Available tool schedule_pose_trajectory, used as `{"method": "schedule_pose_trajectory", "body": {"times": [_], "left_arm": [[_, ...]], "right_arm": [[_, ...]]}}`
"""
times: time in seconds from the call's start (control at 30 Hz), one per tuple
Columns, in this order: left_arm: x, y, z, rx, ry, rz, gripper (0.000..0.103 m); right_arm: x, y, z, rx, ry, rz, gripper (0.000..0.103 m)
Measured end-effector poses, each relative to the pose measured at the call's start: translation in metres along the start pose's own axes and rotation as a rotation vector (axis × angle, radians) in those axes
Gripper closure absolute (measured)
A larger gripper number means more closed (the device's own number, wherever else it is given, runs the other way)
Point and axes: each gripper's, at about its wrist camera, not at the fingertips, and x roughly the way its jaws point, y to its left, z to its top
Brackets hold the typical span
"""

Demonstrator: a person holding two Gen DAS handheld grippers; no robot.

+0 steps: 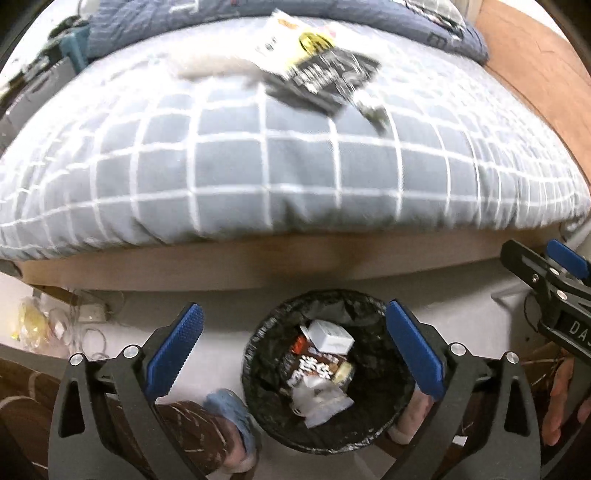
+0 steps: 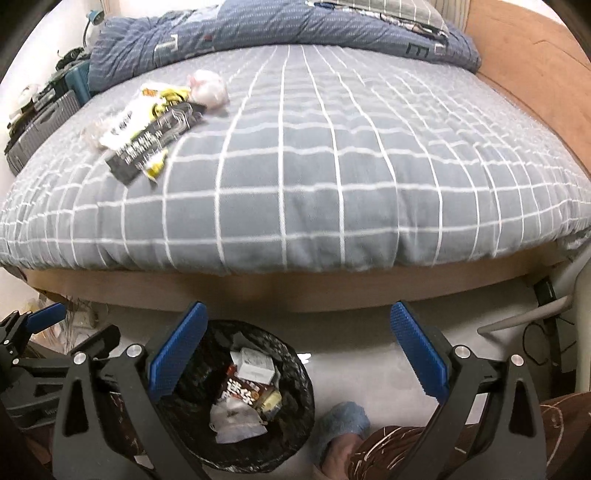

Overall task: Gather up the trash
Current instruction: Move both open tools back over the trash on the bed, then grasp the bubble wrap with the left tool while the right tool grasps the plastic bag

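Note:
A black-lined trash bin point(image 1: 258, 354) stands on the floor at the bed's foot, holding a white box, a brown wrapper and crumpled paper; it also shows in the right wrist view point(image 2: 295, 369). My left gripper point(image 1: 293, 343) is open and empty above the bin. My right gripper point(image 2: 297, 343) is open and empty, just right of the bin. On the bed lie black, white and yellow wrappers point(image 1: 321, 74), also in the right wrist view point(image 2: 144, 136), with a pinkish crumpled wad point(image 2: 208, 88) beside them.
The bed has a grey checked cover point(image 2: 314, 166) and a blue duvet point(image 2: 258, 29) at the far end. A wooden headboard point(image 2: 535, 66) runs along the right. My slippered feet point(image 2: 340, 424) stand by the bin. Cables and clutter point(image 1: 55, 325) lie at the left.

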Motion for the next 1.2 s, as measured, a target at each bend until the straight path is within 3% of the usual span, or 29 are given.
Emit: {"method": "schedule_pose_trajectory", "body": {"times": [0.47, 0.73, 0.97, 1.2], "left_arm": [[-0.047, 0.042, 0.038, -0.071, -0.127, 0.03, 0.006], [-0.057, 0.082, 0.089, -0.127, -0.163, 0.018, 0.006], [-0.049, 0.099, 0.137, -0.138, -0.185, 0.015, 0.006], [-0.013, 0.109, 0.186, -0.12, -0.16, 0.022, 0.006]], "right_arm": [[-0.026, 0.045, 0.049, -0.04, -0.091, 0.042, 0.007], [-0.033, 0.069, 0.096, -0.098, -0.126, 0.079, 0.007], [-0.007, 0.083, 0.14, -0.139, -0.121, 0.08, 0.009], [0.036, 0.084, 0.195, -0.147, -0.122, 0.073, 0.016]]}}
